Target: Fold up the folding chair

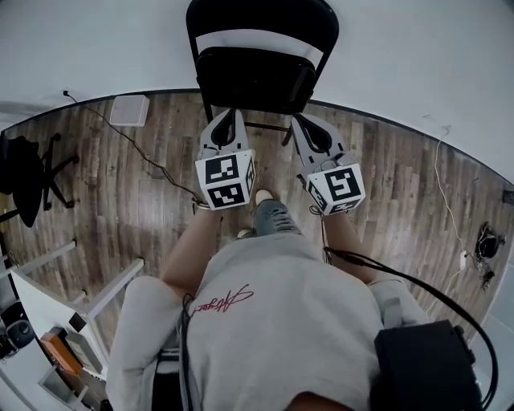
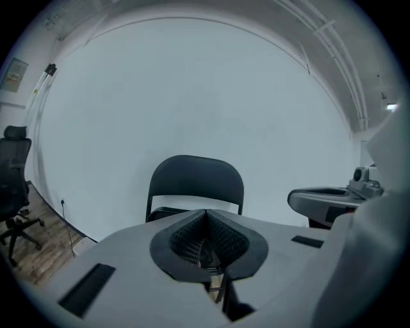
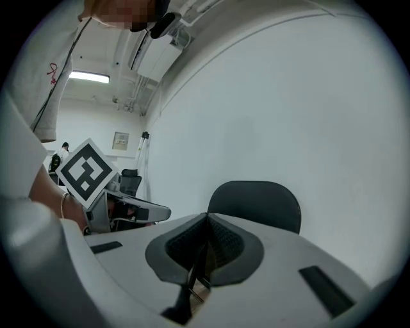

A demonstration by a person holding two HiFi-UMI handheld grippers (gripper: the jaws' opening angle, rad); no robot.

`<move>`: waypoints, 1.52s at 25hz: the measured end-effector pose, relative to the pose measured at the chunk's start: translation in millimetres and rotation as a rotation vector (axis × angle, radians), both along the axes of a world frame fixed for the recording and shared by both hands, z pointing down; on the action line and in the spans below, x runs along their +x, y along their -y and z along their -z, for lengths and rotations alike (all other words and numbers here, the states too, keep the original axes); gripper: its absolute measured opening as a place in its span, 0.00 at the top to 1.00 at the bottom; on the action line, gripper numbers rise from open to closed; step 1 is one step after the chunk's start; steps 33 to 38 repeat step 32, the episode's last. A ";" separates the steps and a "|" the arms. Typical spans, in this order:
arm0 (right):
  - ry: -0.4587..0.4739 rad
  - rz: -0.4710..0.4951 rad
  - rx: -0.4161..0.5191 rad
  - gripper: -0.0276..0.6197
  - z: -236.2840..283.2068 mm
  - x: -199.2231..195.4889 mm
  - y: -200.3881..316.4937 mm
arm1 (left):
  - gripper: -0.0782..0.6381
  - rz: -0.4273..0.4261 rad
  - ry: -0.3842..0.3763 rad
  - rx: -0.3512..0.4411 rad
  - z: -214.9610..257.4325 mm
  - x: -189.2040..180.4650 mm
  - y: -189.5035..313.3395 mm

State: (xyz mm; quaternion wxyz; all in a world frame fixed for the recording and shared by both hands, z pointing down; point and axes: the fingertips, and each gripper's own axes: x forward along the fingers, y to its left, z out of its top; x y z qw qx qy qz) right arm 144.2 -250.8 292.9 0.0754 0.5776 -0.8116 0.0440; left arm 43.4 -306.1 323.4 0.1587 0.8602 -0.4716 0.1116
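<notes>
The black folding chair (image 1: 259,76) stands unfolded against the white wall, its backrest (image 1: 261,20) at the top of the head view. Both grippers are held side by side just in front of the seat, pointing at it and apart from it. My left gripper (image 1: 227,122) is shut with nothing between its pads. My right gripper (image 1: 313,128) is shut and empty too. In the left gripper view the chair (image 2: 195,181) rises behind the closed left gripper (image 2: 205,213). The right gripper view shows the chair backrest (image 3: 256,200) beyond the closed right gripper (image 3: 206,218).
A black office chair (image 1: 32,177) stands on the wooden floor at the left, a white box (image 1: 128,108) lies by the wall, and cables (image 1: 446,201) run along the floor at the right. A white desk (image 1: 48,321) with clutter is at the lower left.
</notes>
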 end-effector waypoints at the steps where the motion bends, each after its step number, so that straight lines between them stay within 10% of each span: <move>1: 0.001 -0.010 0.002 0.93 3.3 -5.5 -11.9 | 0.87 -0.011 0.000 0.003 3.1 -4.5 -10.1; 15: -0.010 -0.074 0.017 0.93 7.9 -66.9 -127.7 | 0.87 -0.087 -0.025 -0.008 6.1 -53.1 -123.0; 38: -0.030 -0.102 0.050 0.93 27.1 -62.8 -142.6 | 0.87 -0.140 -0.025 0.019 23.4 -42.6 -144.3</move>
